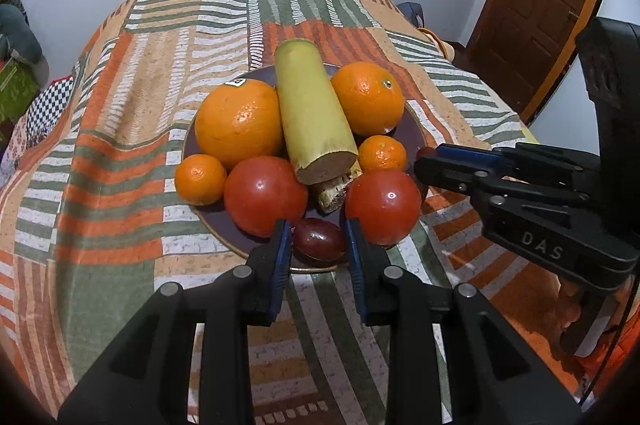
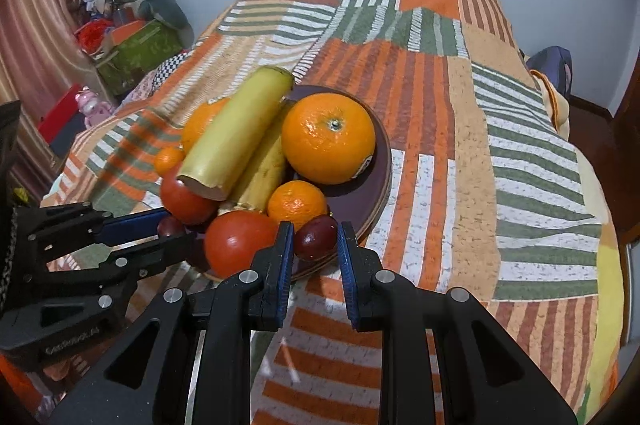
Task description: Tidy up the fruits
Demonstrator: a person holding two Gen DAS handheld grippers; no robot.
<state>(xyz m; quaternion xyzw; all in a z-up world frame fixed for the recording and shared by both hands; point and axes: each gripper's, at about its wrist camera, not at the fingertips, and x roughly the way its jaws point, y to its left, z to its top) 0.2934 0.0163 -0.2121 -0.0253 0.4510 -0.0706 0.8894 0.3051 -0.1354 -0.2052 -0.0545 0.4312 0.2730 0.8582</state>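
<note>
A dark purple plate [image 1: 218, 221] [image 2: 380, 169] holds two big oranges [image 1: 239, 123] [image 2: 329, 139], two small mandarins [image 1: 200, 179] [image 2: 297, 205], two red tomatoes [image 1: 265, 196] [image 2: 239, 241], a yellow-green cut stalk [image 1: 312, 113] [image 2: 236, 137] and two dark grapes. My left gripper [image 1: 318, 237] is open, its fingers on either side of one grape [image 1: 319, 239] at the plate's near rim. My right gripper [image 2: 316, 237] is open around the other grape [image 2: 316, 236]; it also shows in the left wrist view [image 1: 424, 161].
The plate sits on a table under a striped orange, green and white cloth [image 1: 120, 129] [image 2: 500, 153]. A wooden door [image 1: 536, 5] stands at the right. Boxes and clutter [image 2: 128, 45] lie on the floor at the left. A white wall is behind.
</note>
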